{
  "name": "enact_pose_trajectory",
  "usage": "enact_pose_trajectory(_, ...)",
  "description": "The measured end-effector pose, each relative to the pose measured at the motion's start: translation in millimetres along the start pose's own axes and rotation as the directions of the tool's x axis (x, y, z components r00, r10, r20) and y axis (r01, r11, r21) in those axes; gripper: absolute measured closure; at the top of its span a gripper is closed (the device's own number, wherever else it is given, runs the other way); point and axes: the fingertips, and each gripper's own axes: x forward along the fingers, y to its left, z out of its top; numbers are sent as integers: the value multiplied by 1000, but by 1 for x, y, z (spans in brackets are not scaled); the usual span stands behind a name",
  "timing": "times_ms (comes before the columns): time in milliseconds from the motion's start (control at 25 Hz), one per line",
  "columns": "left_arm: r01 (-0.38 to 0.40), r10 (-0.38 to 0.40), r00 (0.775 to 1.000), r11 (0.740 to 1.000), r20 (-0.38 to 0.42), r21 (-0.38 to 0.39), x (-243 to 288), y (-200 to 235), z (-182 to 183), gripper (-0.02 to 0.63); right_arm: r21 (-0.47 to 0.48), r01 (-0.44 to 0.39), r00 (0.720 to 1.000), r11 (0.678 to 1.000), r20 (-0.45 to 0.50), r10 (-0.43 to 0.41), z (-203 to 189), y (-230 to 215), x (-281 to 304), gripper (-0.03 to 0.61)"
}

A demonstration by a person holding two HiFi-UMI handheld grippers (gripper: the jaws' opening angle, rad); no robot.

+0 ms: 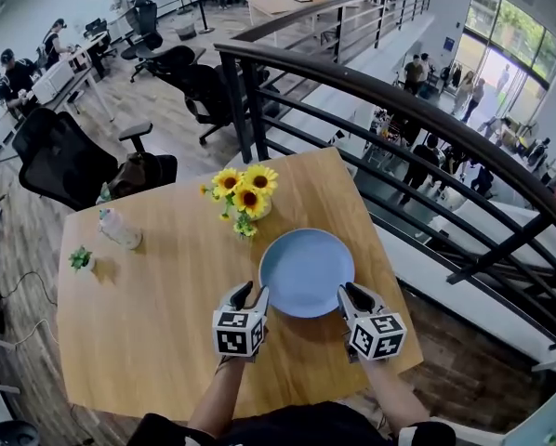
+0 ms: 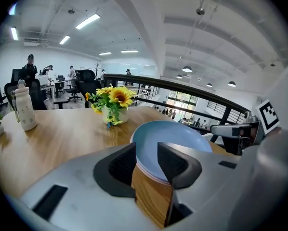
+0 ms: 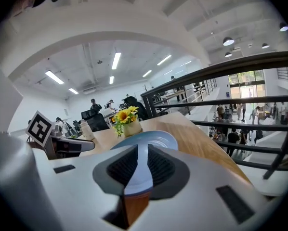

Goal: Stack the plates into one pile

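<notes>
The pile of plates (image 1: pixel 306 269), a blue one on top with paler rims showing under it, lies on the wooden surface (image 1: pixel 157 323) near its right edge, just in front of me. My left tongs (image 1: pixel 248 294) sit at the pile's near left rim, released, jaws apart with the rim in the gap and nothing pinched. My right tongs (image 1: pixel 350 293) sit at the near right rim, jaws a narrow gap apart, the plate showing through, not clenched. Just behind the pile stands a vase of sunflowers (image 1: pixel 244 193). Farther left are a bottle (image 1: pixel 118 228) and a small plant (image 1: pixel 81 258).
</notes>
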Motion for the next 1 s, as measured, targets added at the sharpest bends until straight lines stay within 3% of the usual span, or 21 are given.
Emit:
enact_pose_trajectory(160, 60, -62, 997, 998, 44, 36, -21, -15, 9, 532, -10, -65, 996, 998, 63, 65, 17, 29, -9, 575)
enact_pose_trajectory(360, 101, -111, 988, 990, 106, 97, -54, -23, 21, 572, -43, -119, 986, 992, 115, 124, 31, 66, -21, 575)
enact_pose_trajectory(600, 182, -195, 964, 979, 178, 89, -94, -27, 34, 588, -66, -167, 972, 984, 154, 175, 41, 109, -34, 575)
enact_pose_trajectory(1000, 190, -212, 964, 971, 163, 143, -128, -21, 25, 588, -71, -196, 956, 978, 207, 207, 45, 155, -51, 575)
